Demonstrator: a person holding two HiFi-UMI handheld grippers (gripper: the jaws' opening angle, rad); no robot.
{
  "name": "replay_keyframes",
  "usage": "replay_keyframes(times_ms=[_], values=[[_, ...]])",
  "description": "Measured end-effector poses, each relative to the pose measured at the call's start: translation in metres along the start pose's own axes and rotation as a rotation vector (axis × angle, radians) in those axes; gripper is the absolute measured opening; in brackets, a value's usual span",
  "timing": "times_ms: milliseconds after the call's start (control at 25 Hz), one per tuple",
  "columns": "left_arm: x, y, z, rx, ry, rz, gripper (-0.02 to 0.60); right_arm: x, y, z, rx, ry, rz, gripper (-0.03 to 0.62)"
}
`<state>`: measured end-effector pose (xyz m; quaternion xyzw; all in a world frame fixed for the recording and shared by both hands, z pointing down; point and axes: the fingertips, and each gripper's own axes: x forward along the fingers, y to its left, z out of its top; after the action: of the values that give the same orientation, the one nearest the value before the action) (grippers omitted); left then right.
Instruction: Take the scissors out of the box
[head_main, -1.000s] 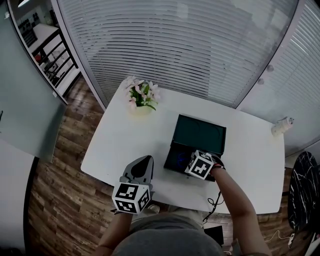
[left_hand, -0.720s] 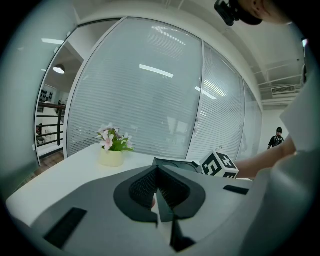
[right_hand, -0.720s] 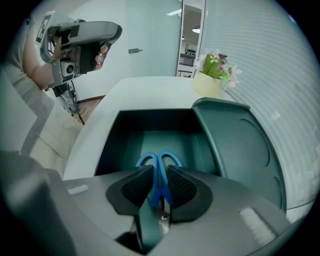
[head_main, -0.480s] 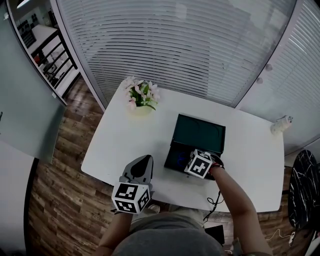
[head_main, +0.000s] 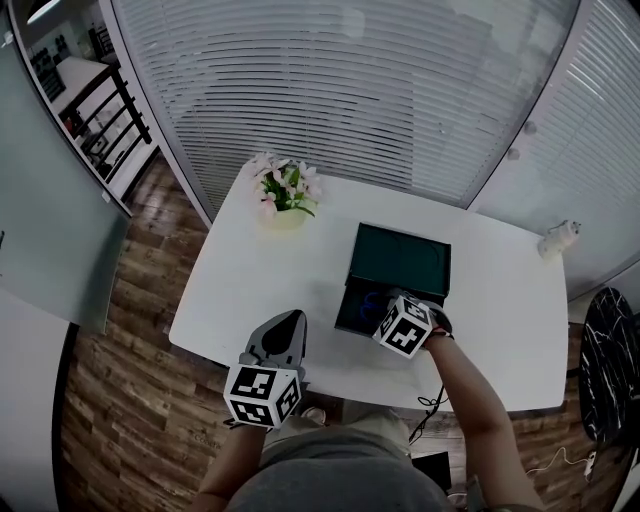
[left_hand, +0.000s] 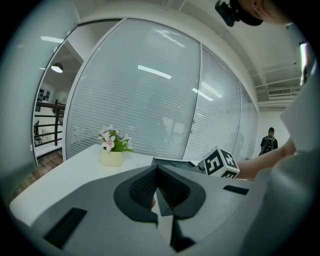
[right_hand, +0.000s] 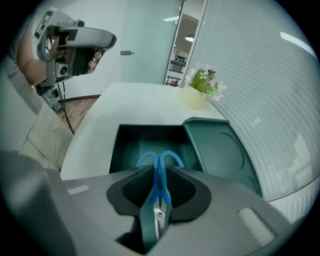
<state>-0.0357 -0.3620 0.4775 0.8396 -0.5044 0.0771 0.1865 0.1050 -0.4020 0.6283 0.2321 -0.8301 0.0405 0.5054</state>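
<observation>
A dark green box (head_main: 347, 303) stands open on the white table (head_main: 250, 280), its lid (head_main: 400, 262) lying flat behind it. In the right gripper view blue-handled scissors (right_hand: 159, 162) lie between the pads of my right gripper (right_hand: 159, 177), which is shut on them just below the handle loops, over the box's inside (right_hand: 116, 145). The head view shows that gripper (head_main: 392, 308) pointing steeply down into the box, with a bit of the blue scissors (head_main: 372, 298) showing. My left gripper (head_main: 290, 318) hangs at the table's near edge, shut and empty (left_hand: 157, 172).
A pot of pink flowers (head_main: 284, 192) stands at the table's far left corner. A small white object (head_main: 556, 240) sits at the far right edge. Window blinds run behind the table. A person (left_hand: 270, 140) stands far off in the left gripper view.
My right gripper has tipped a little over the box and barely shifted. The left gripper has stayed where it was. The head view has drifted slightly.
</observation>
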Motion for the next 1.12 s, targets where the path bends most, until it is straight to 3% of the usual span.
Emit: replay_keyframes(times_ms=[640, 1120], values=[[-0.035, -0.007, 0.002, 0.056, -0.003, -0.113, 0.006, -0.055, 0.002, 0.03, 0.162, -0.166, -0.277, 0.091], [-0.075, -0.01, 0.0, 0.065, -0.037, -0.159, 0.005, -0.103, 0.021, 0.055, 0.205, -0.276, -0.478, 0.089]])
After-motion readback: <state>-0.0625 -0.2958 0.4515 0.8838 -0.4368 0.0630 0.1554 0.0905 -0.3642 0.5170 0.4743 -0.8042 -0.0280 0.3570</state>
